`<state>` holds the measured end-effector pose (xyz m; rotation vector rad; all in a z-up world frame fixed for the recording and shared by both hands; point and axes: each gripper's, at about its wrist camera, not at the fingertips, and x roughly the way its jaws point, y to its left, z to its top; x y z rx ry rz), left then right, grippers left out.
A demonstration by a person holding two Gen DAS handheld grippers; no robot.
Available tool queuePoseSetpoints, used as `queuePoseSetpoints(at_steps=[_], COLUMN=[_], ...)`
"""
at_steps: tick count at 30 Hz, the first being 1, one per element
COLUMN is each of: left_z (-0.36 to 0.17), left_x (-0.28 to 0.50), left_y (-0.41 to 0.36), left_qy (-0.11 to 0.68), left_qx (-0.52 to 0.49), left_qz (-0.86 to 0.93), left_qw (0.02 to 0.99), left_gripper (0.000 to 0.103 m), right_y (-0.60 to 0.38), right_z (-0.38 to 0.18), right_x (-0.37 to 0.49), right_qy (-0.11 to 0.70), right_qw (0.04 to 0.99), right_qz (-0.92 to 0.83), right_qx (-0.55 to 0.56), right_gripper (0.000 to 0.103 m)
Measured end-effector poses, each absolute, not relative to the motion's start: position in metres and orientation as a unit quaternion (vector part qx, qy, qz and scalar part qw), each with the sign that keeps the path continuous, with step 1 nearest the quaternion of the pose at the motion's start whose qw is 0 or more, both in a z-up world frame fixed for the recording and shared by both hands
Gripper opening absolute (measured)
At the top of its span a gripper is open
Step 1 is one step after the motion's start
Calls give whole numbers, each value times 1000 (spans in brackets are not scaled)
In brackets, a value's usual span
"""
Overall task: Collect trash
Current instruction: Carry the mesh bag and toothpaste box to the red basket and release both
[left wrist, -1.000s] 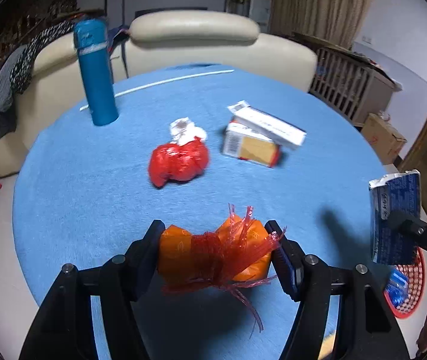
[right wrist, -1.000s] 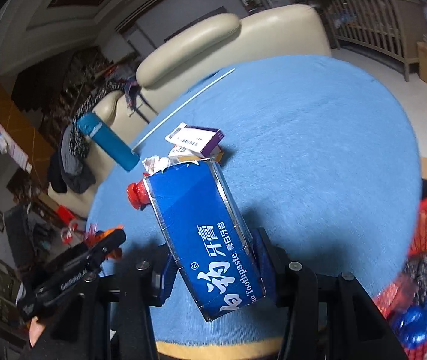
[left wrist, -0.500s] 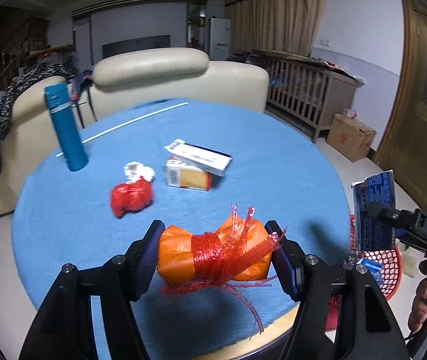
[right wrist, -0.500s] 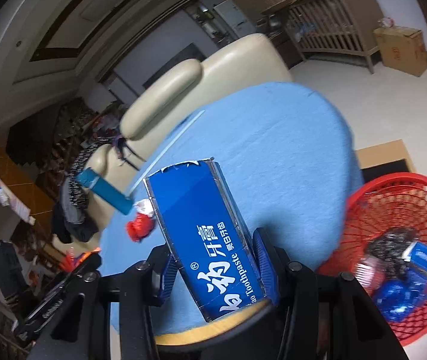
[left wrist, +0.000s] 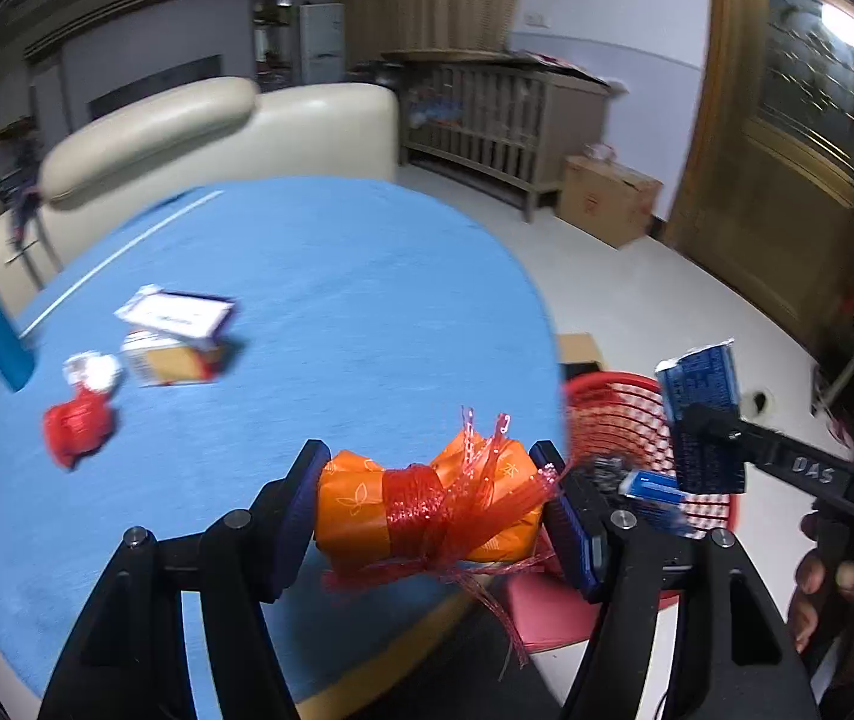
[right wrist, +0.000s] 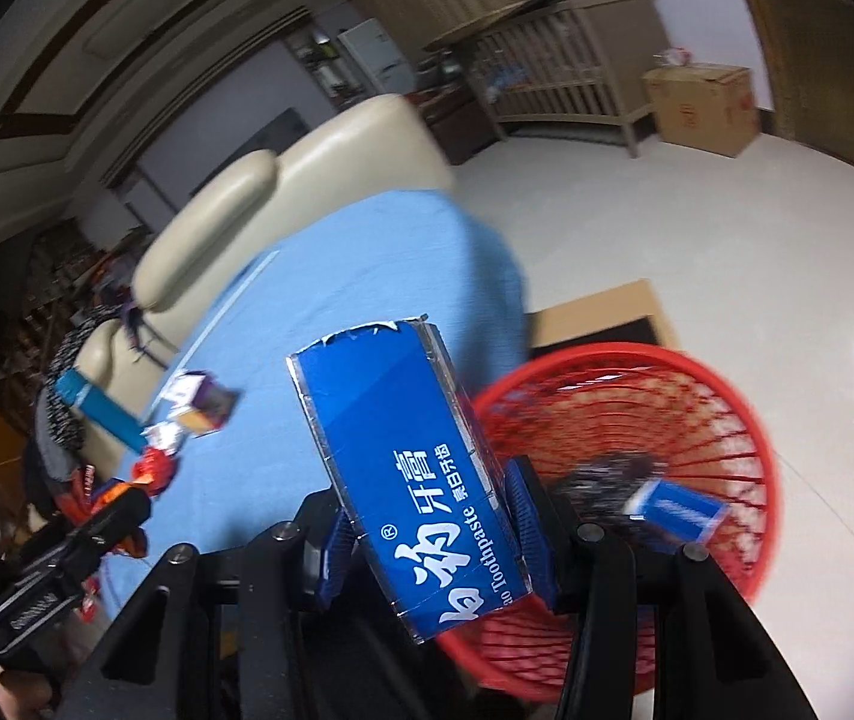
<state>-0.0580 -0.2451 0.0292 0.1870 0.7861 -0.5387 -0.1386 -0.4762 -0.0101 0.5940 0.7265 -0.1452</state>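
Living room, round blue table (left wrist: 318,300); red mesh basket (right wrist: 721,420) on floor at 4 o'clock off table edge. Left gripper (left wrist: 433,501) clamped on orange wrapper bundle (left wrist: 420,504) near rim. Right gripper (right wrist: 433,525) clamped on blue toothpaste box (right wrist: 408,468), poised beside basket, presumably for drop. Red bag (left wrist: 75,426), stacked cartons (left wrist: 177,336) on table at 10 o'clock, uncollected.

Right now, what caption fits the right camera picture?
Right gripper holds a blue toothpaste box beside the red basket.
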Motion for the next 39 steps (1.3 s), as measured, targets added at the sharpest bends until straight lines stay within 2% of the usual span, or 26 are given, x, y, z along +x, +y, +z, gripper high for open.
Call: queuePoseSetpoints(at_steps=[14,21,32,35,36,39], left_z=[15,8,0,-9,-15,-26], left_x=[-71,-72,-76,-77,-78,-82], left_y=[-343,-361,-380,-394,-400,-406], left_qy=[394,401,405,414,421,434], left_qx=[150,167,184,198,214,235], left_qz=[-313,-318,-331,-343,-347,-351], left_qw=[851,843,832,819,811,796], left_gripper=[69,69,70,74,81,83], right_y=[-535,-544,-562,-567,-568,-568], right_z=[-59,-63,-32,-21,-16,-5], right_x=[-166,-169,-196,-203,-205,-207], right_qy=[384,384,320,298,291,276], right_qw=[859,854,868,871,873,877], right_qz=[-133,-140,-166,-172,-175,-174], right_qx=[311,321,342,350,351,354], right_gripper=[50,51,54,54,54,56])
